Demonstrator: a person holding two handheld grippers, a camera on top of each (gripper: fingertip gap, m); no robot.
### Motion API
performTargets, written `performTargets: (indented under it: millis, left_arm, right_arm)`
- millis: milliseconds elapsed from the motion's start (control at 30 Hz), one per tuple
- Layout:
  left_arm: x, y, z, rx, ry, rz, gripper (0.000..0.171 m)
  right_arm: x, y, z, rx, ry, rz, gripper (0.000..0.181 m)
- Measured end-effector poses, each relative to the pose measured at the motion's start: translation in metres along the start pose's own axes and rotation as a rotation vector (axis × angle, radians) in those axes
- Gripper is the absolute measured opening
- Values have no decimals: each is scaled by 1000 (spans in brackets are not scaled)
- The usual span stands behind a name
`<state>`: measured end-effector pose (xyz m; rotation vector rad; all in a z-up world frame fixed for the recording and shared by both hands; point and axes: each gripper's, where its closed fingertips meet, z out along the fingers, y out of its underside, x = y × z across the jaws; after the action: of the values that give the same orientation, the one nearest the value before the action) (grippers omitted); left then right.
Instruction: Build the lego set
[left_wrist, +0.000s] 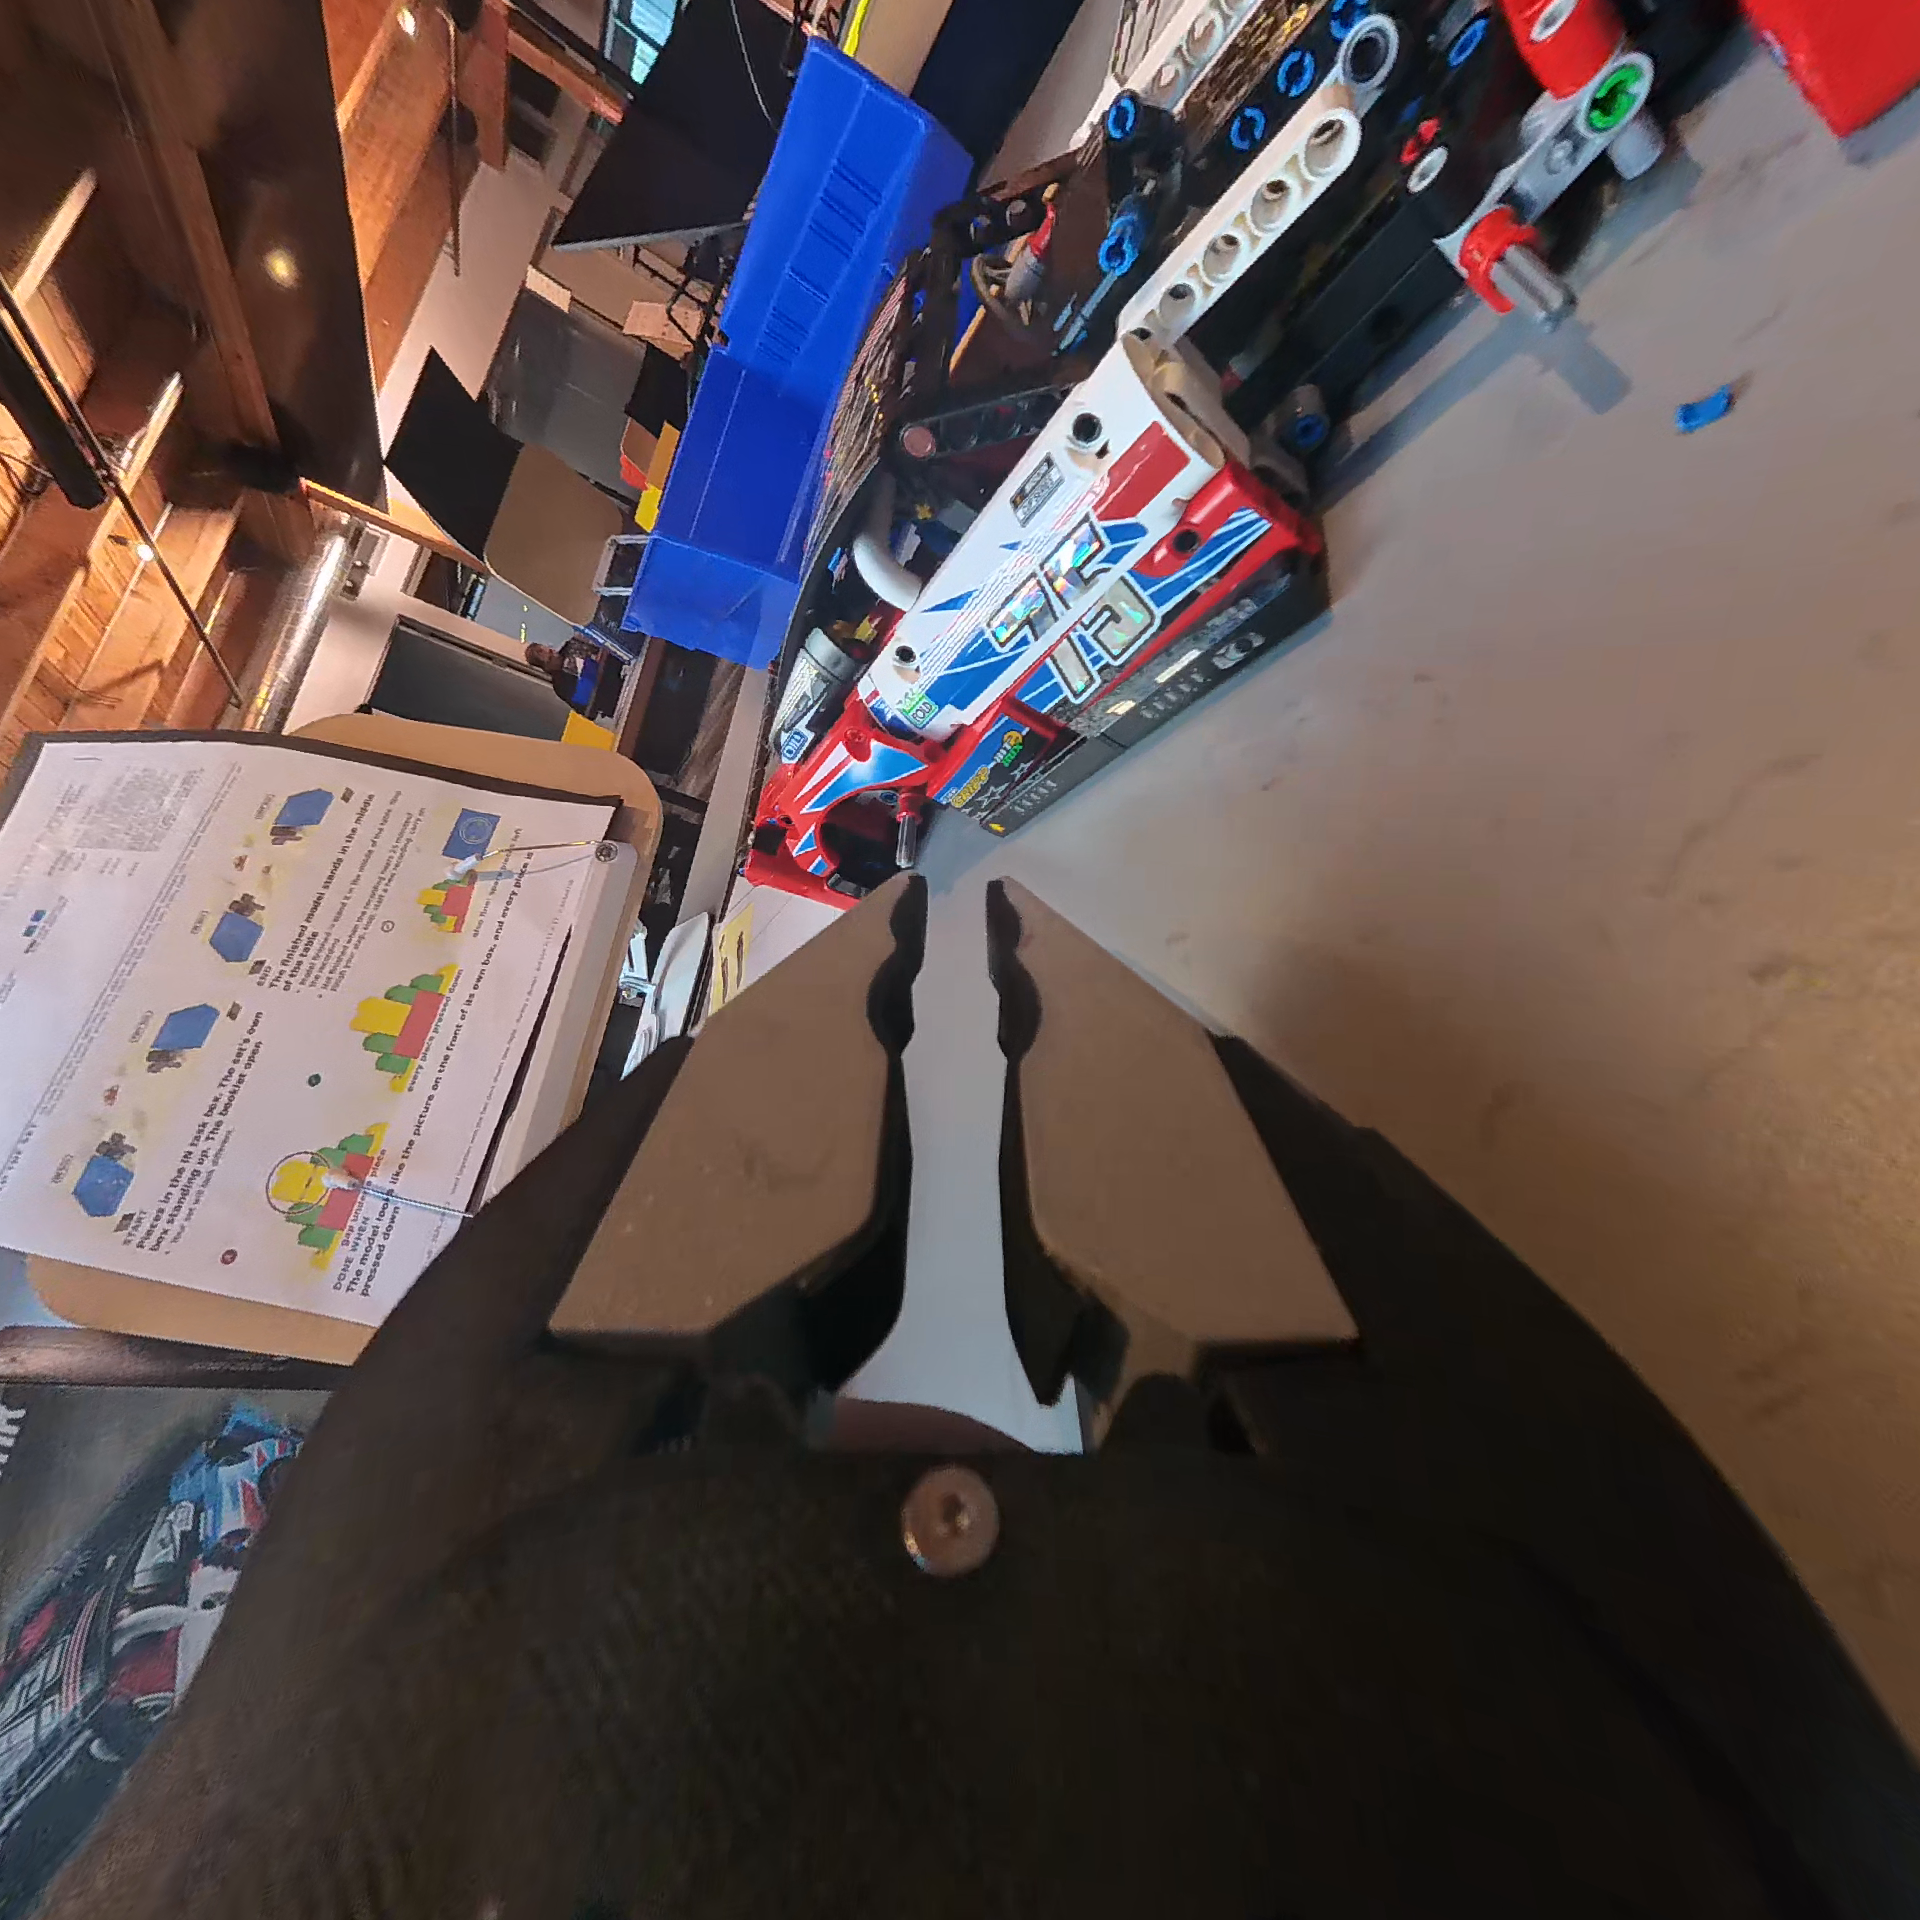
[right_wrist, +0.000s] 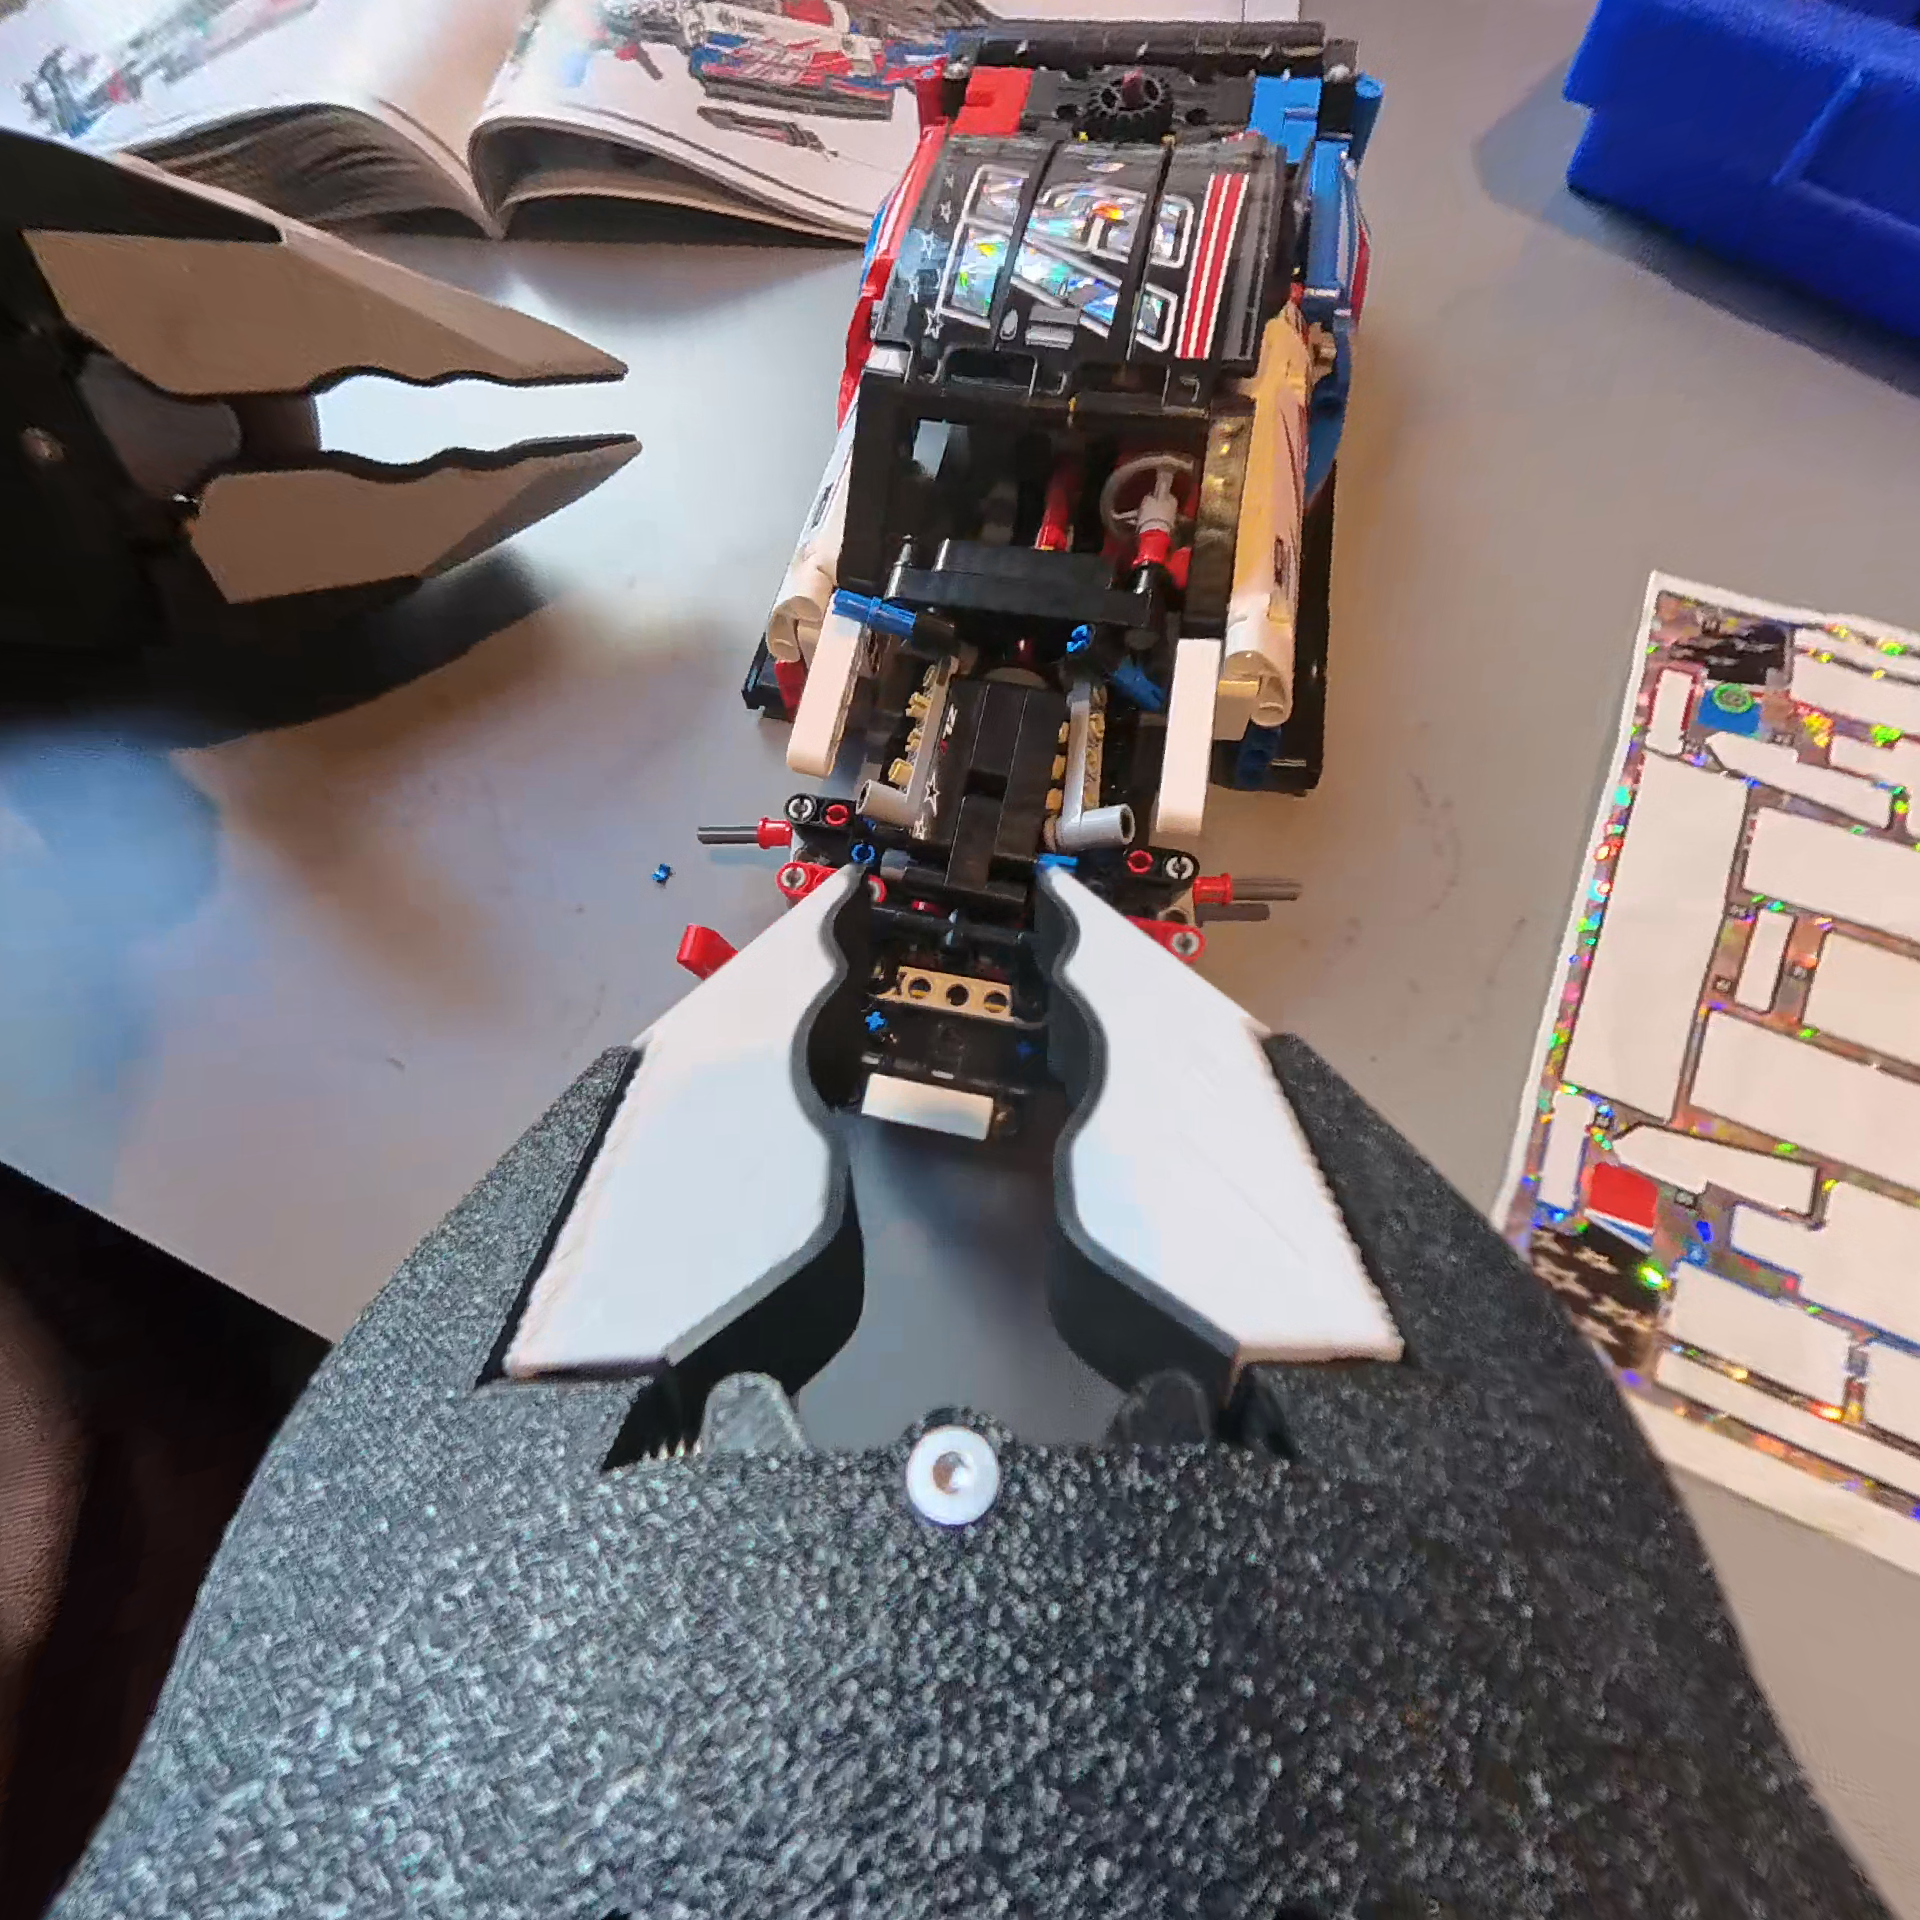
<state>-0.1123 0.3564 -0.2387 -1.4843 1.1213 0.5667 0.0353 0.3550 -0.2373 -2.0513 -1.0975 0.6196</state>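
A partly built lego race car (right_wrist: 1081, 270), in red, white, blue and black, lies on the grey table with its open front chassis toward me. My right gripper (right_wrist: 951, 883) straddles that front end, jaws closed against both sides of the black chassis. My left gripper (right_wrist: 629, 405) hovers to the car's left, jaws slightly apart and empty. In the left wrist view the left gripper (left_wrist: 954, 896) points at the car's side (left_wrist: 1091, 582) from a short distance. A tiny blue piece (right_wrist: 661, 874) and a red piece (right_wrist: 704, 948) lie loose by the car's front.
An open instruction booklet (right_wrist: 623, 135) lies behind the car to the left. A shiny sticker sheet (right_wrist: 1766, 1039) lies to the right and a blue bin (right_wrist: 1766, 156) at the back right. A printed sheet (left_wrist: 291, 1018) and the set's box (left_wrist: 125, 1558) stand at the left. Tip to tip, the grippers are about 15 centimeters apart. My right gripper is the nearer one to the red piece (right_wrist: 704, 948): about 4 centimeters, against 15 centimeters.
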Motion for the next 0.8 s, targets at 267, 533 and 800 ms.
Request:
performTargets:
  millis: [267, 533, 800]
  left_arm:
    - [-1, -1, -1, 9, 13, -26, 8]
    - [-9, -8, -5, 53, -18, -69, 8]
    - [-20, -84, -11, 284, -29, -48, 28]
  right_arm:
    - [2, 3, 5, 3, 41, -15, 25]
    - [6, -4, 1, 70, 89, -108, 24]
    - [6, -21, -19, 218, 78, -107, 24]
